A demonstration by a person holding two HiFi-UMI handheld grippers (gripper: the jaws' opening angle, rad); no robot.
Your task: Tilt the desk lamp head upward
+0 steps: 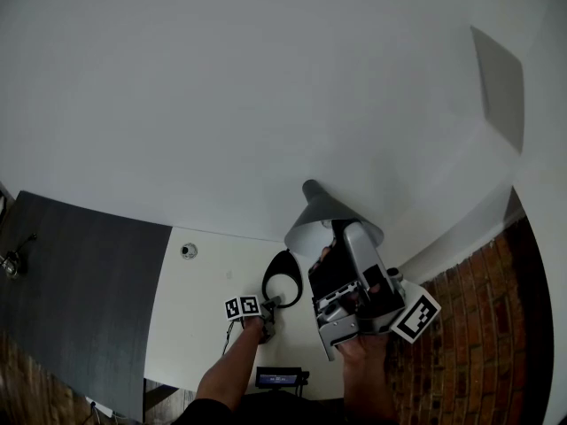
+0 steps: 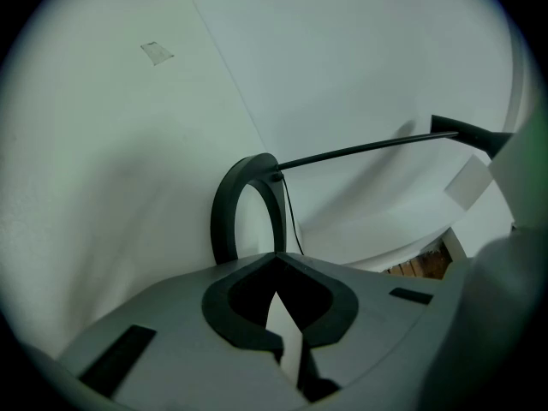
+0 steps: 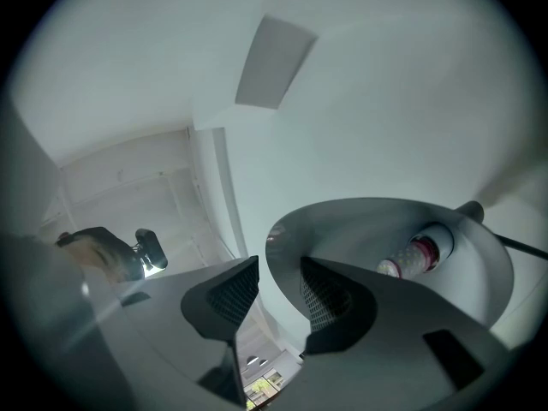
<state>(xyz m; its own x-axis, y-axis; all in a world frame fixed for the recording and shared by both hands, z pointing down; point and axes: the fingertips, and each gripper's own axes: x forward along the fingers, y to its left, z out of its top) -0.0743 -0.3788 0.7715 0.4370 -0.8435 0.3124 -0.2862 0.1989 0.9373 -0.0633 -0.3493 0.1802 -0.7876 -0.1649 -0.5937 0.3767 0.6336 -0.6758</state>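
While both grippers sit at the lamp, the head view shows the desk lamp's black ring-shaped base on a white surface. The grey cone-shaped lamp shade is above and right of that base, open mouth facing the camera. The left gripper is just below-left of the base, tips near it; contact can't be told. The right gripper is right of the base and reaches up to the shade's rim. A dark grey panel is far left of the base, and red brick is far right.

Left gripper view: the left gripper has its jaws together at the tips, with nothing between them. The ring base stands upright just beyond the tips. A thin black lamp arm runs from the base's top to the right.

Right gripper view: the right gripper has its jaws apart, straddling the shade rim, one jaw outside and one inside. A gap shows beside the rim, so it is not clamped. A white bulb sits deep inside the shade.
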